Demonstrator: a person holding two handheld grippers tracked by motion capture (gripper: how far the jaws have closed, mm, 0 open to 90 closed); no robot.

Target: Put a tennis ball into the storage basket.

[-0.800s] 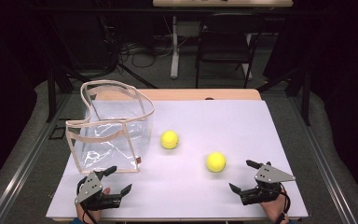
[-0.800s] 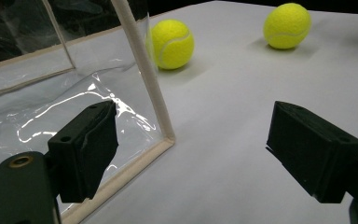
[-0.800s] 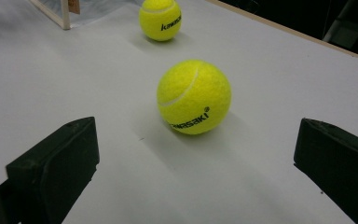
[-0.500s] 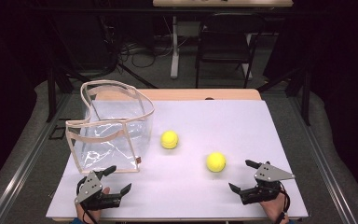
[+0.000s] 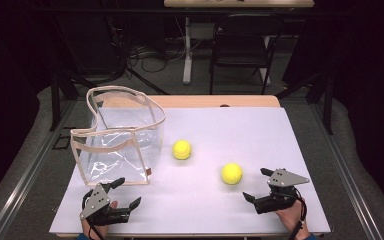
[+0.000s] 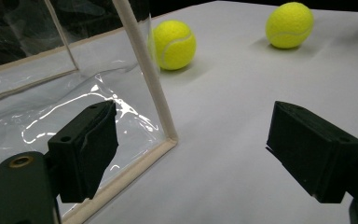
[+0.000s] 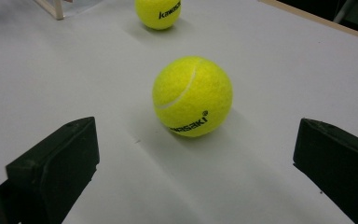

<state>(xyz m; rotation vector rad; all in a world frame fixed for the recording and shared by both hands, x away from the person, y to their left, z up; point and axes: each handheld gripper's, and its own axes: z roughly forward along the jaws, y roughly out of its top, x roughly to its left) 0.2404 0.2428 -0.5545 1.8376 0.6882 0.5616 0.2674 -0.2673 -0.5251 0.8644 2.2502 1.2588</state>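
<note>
Two tennis balls, clear bag beside

Table brightly lit, surroundings dark; glare on clear bag; soft shadows.

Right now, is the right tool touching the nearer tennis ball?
Apart. The right gripper view shows bare table between the tennis ball and the open right tool.
</note>
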